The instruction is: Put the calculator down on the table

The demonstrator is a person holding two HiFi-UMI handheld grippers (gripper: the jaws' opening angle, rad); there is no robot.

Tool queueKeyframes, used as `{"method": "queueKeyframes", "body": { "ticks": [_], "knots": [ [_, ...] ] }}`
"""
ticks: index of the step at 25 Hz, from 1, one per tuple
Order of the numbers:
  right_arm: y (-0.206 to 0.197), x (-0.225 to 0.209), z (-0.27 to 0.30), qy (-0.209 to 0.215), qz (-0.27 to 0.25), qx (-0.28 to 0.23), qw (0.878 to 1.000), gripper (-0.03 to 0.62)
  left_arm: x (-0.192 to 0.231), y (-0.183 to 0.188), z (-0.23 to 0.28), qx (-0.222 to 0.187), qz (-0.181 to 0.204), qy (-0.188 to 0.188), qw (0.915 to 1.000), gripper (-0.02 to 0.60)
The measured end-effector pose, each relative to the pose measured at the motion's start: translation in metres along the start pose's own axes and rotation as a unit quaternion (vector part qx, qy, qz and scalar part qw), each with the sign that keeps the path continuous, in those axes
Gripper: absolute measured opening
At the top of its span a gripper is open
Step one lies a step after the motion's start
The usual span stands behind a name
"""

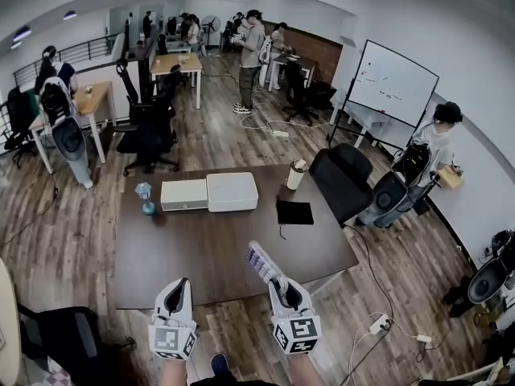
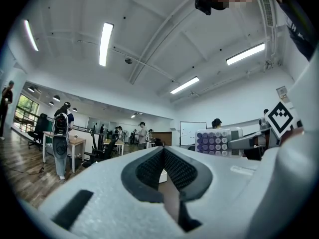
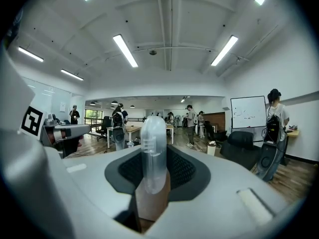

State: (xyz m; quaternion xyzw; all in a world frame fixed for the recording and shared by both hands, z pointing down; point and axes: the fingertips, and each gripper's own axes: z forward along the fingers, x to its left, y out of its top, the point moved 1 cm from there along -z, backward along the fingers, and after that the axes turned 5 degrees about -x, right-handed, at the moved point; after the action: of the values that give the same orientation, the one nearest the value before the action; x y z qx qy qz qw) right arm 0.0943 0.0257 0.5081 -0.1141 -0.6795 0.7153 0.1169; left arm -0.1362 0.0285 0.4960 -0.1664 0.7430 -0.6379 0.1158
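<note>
On the far left, my left gripper (image 1: 178, 285) hangs at the near edge of the desk (image 1: 201, 252). In the left gripper view its fingers (image 2: 149, 166) are pressed together at the tips, with nothing between them.

Further left on the desk, near its far edge, a small bluish object (image 1: 146, 198) stands alone; I can't make out what it is. Just beside it to the right, two white boxes (image 1: 209, 193) lie touching side by side, the right one a bit larger.

Now the calculator (image 1: 262, 260). It's in my right gripper (image 1: 279, 281), whose fingers are pinching its lower end. In the right gripper view I see it edge-on, a pale slab standing upright between the dark pads. From the left gripper view its rows of purple and white keys face my way. In the head view it sticks out over the near part of the desk, held in the fingers and not laid down.

Right of the boxes a flat black pad (image 1: 294, 211) lies on the desk, with a pale cup (image 1: 296, 174) upright behind it near the far corner. A black chair (image 1: 342, 179) sits just past that corner. Beyond it a whiteboard (image 1: 395, 83) stands by the wall, and a person (image 1: 434, 139) stands to its right.
</note>
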Motion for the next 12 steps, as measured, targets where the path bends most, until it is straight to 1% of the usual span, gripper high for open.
{"method": "queueKeyframes", "body": {
  "ticks": [4, 8, 12],
  "knots": [
    [0.001, -0.005, 0.03, -0.007, 0.006, 0.002, 1.0, 0.117, 0.02, -0.003, 0.029, -0.002, -0.001, -0.006, 1.0, -0.005],
    [0.001, -0.015, 0.057, -0.011, 0.011, 0.006, 1.0, 0.117, 0.029, -0.012, 0.058, 0.008, 0.001, -0.014, 0.9999, -0.005],
    [0.002, -0.027, 0.092, -0.009, 0.009, 0.004, 1.0, 0.117, 0.039, -0.021, 0.092, 0.011, 0.002, -0.011, 0.9999, -0.005]
  ]
}}
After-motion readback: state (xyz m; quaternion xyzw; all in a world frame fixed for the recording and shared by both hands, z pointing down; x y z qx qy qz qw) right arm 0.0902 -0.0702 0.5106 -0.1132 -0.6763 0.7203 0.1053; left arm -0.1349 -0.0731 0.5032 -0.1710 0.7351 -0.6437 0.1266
